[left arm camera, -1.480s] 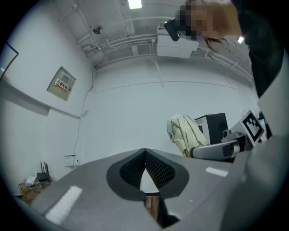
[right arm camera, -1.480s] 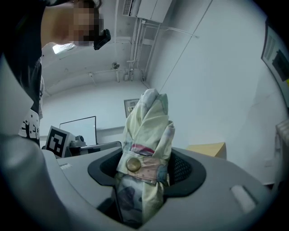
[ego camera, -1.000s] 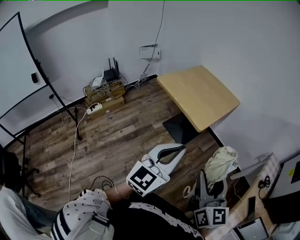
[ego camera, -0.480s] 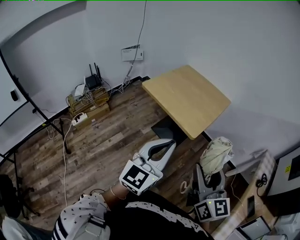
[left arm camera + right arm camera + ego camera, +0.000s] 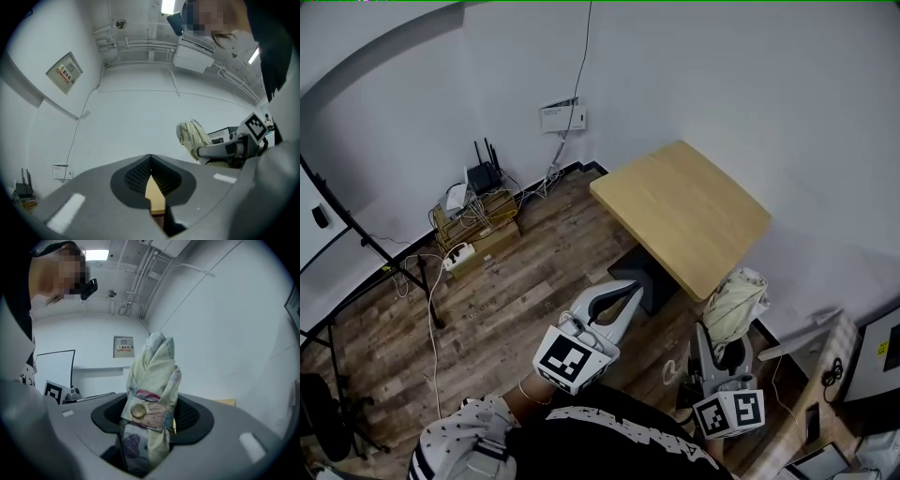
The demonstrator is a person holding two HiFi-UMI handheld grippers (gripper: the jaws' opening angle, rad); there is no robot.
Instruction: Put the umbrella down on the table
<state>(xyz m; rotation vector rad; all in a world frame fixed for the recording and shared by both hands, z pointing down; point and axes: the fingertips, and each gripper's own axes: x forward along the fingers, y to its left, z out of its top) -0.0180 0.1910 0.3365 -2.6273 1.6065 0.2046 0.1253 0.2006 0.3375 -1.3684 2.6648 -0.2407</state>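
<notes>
A folded cream umbrella point(image 5: 736, 305) with a snap strap stands upright between the jaws of my right gripper point(image 5: 719, 345), which is shut on it. In the right gripper view the umbrella point(image 5: 152, 376) fills the middle of the right gripper point(image 5: 150, 414). The light wooden table point(image 5: 684, 211) lies just ahead, its near corner beside the umbrella. My left gripper point(image 5: 630, 289) hangs over the floor short of the table's base, jaws shut and empty. In the left gripper view the left gripper point(image 5: 150, 160) shows only a sliver of table point(image 5: 153, 190) through its jaws.
The table's black base point(image 5: 639, 274) sits on the wood floor. A router and cable box point(image 5: 483, 202) and a power strip point(image 5: 457, 255) lie by the far wall. A whiteboard stand point(image 5: 403, 267) is at left, and a cluttered desk edge point(image 5: 820, 375) at right.
Both grippers have travelled forward across the floor, and the table now lies closer to them. The umbrella stays upright in the right gripper; the left stays shut.
</notes>
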